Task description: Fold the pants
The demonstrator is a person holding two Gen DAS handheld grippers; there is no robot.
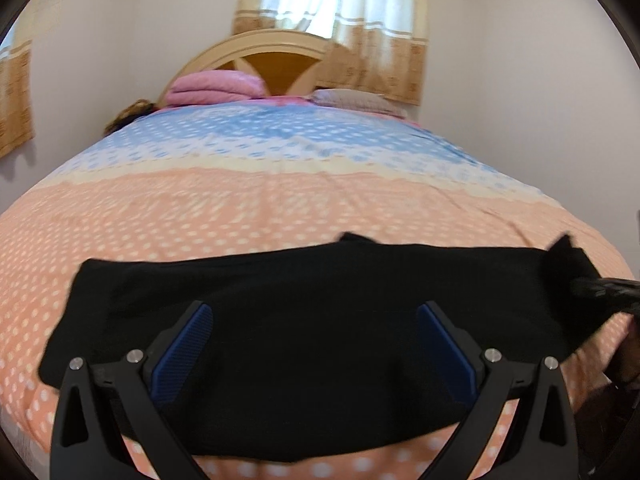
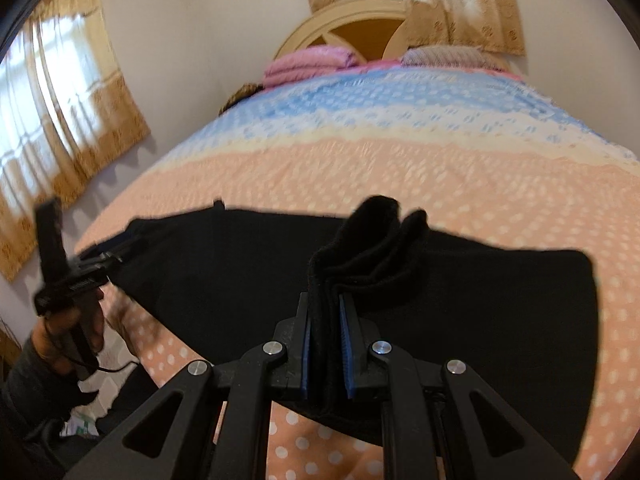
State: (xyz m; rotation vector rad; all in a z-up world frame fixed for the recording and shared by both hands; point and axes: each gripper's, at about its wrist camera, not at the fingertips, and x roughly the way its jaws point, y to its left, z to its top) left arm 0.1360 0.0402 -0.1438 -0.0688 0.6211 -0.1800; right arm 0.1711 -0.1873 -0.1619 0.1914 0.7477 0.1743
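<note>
The black pants [image 1: 304,304] lie spread across the near end of the bed. My left gripper [image 1: 314,320] is open over them, its blue pads apart and holding nothing. My right gripper [image 2: 324,312] is shut on a bunched fold of the black pants [image 2: 372,240], which sticks up above the fingers. The rest of the pants [image 2: 500,304] lies flat around it. The right gripper's black body shows at the right edge of the left wrist view [image 1: 600,288]. The left gripper shows at the left of the right wrist view [image 2: 80,272], held in a hand.
The bed [image 1: 280,200] has a dotted cover, peach near me and blue farther back. A pink folded blanket [image 1: 216,88] and a grey pillow [image 1: 352,100] lie by the wooden headboard [image 1: 276,60]. Curtained windows [image 2: 60,112] are on the walls.
</note>
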